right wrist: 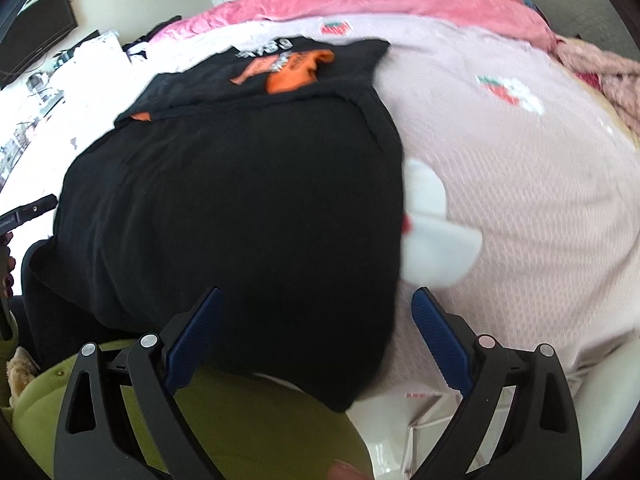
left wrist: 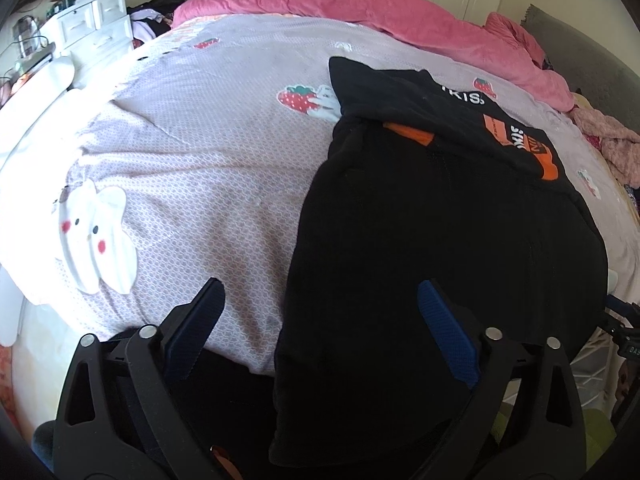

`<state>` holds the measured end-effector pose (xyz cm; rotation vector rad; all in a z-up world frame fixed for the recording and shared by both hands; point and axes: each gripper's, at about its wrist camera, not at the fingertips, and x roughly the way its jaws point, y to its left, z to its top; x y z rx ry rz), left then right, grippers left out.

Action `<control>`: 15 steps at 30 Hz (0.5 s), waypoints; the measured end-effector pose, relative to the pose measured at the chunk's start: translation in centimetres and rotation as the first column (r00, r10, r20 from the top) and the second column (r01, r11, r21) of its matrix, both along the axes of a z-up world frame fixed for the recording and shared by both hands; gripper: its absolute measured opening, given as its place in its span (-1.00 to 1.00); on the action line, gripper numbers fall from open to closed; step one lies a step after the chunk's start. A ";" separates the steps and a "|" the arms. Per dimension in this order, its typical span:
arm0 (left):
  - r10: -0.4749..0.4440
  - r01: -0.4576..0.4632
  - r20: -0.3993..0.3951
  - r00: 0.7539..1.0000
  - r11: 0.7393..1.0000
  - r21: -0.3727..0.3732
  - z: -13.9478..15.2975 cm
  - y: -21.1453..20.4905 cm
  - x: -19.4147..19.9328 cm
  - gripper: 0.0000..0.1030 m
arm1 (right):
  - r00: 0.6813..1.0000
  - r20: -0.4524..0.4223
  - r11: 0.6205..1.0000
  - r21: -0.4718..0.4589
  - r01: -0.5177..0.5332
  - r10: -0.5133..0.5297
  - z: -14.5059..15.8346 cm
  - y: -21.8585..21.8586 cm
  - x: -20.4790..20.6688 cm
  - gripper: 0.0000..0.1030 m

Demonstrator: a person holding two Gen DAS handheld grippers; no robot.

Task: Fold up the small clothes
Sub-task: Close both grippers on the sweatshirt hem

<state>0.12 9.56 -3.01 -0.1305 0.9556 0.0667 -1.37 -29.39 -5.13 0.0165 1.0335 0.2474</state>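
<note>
Your left gripper (left wrist: 320, 300) hangs with its jaws spread wide and nothing between the pads; the near left corner of the black garment (left wrist: 440, 240) falls right in that gap, its left edge running down between your two fingers. Your right gripper (right wrist: 316, 308) is just as wide and just as empty, and the garment's near right corner droops over the edge of the bed (right wrist: 520, 200) between its fingers.

So each hand has its own corner straight ahead and below, and neither is clearly nearer. The garment's long axis runs away from you, from the hem hanging off the near edge to the orange-printed part (right wrist: 296, 70) folded over at the far end. A lengthwise fold, I judge, would mean pinching both near corners and carrying them toward that print.

The garment lies on the lilac strawberry-print bedcover, right of centre in the left wrist view. Beyond it sits a rumpled pink blanket (left wrist: 360, 12).

For containers, only the white drawer unit (left wrist: 96, 28) at far left shows, drawers closed, contents unseen.
</note>
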 end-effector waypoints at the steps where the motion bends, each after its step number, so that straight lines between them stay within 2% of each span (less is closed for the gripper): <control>1: -0.002 0.002 -0.007 1.000 1.000 -0.003 -0.2 0.0 0.0 0.67 | 1.000 -0.009 1.000 0.008 -0.001 0.001 -0.2 -0.2 -0.1 0.82; 3: -0.005 0.005 -0.017 1.000 1.000 -0.013 -0.5 -0.1 0.0 0.62 | 1.000 -0.016 1.000 0.014 -0.002 0.003 -0.5 -0.3 -0.4 0.69; 5: -0.010 0.009 -0.030 0.999 0.999 -0.037 -0.9 -0.1 -0.1 0.47 | 1.000 -0.010 1.000 0.011 -0.006 0.006 -0.6 -0.3 -0.6 0.55; 9: -0.015 0.011 -0.059 0.998 0.998 -0.062 -2.0 -0.2 -0.3 0.19 | 1.000 0.018 1.000 0.011 -0.004 0.004 -0.5 -0.4 -0.8 0.05; 10: -0.015 0.011 -0.063 0.998 0.998 -0.067 -2.2 -0.2 -0.3 0.10 | 1.000 0.022 1.000 0.014 -0.003 0.002 -0.5 -0.6 -0.8 -0.03; 12: -0.002 -0.003 -0.069 0.998 0.997 -0.081 -2.4 0.2 -0.3 -0.10 | 0.999 0.036 0.999 0.033 0.014 -0.015 -0.2 -1.1 -0.8 -0.31; 15: 0.016 -0.022 -0.069 0.998 0.995 -0.095 -2.3 0.9 -0.4 -0.34 | 0.999 0.044 0.999 0.049 0.023 -0.025 -0.2 -1.7 -0.9 -0.44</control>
